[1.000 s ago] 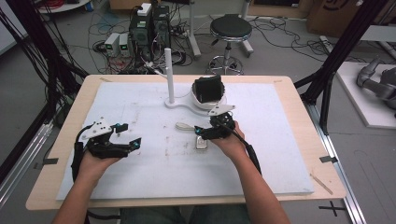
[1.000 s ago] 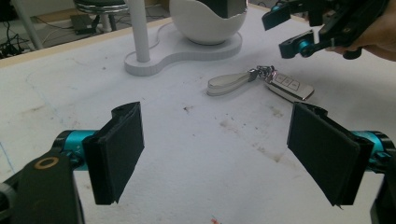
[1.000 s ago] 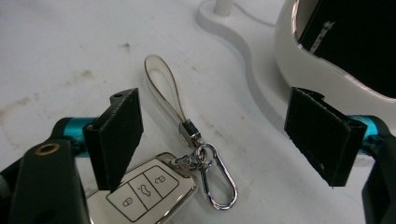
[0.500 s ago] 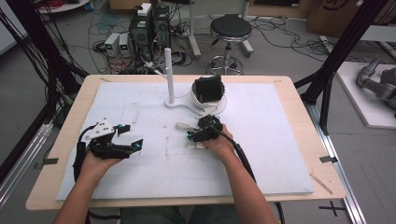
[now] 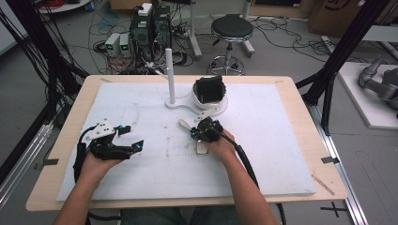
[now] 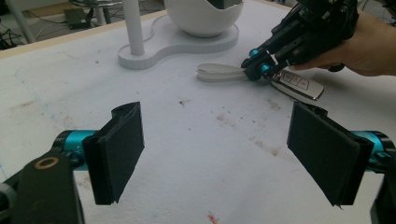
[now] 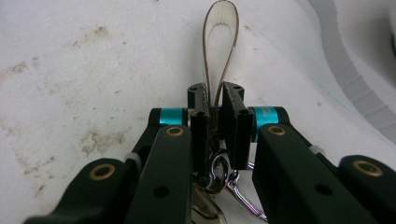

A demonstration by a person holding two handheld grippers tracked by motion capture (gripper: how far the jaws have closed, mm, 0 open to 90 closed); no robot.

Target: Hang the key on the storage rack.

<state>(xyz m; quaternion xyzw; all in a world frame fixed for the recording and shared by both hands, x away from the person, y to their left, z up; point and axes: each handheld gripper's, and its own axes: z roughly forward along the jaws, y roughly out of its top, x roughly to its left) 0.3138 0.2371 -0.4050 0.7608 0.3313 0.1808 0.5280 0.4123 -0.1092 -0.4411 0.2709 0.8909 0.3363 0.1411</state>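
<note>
Strap loop (image 7: 220,51), pale and flat, lies on the scuffed white mat (image 5: 281,140) mid-table, pinched between the right gripper (image 7: 214,105) jaws; a silver car key (image 6: 297,85) trails behind. Left gripper (image 6: 229,149) rests wide apart, near-left.

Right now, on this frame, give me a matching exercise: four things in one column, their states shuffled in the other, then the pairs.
1. left claw
2. right claw
3. car key
4. white post

A. standing upright on its base
B. lying flat on the mat
C. open, holding nothing
D. shut on the strap loop

Pairs: 1-C, 2-D, 3-B, 4-A
</note>
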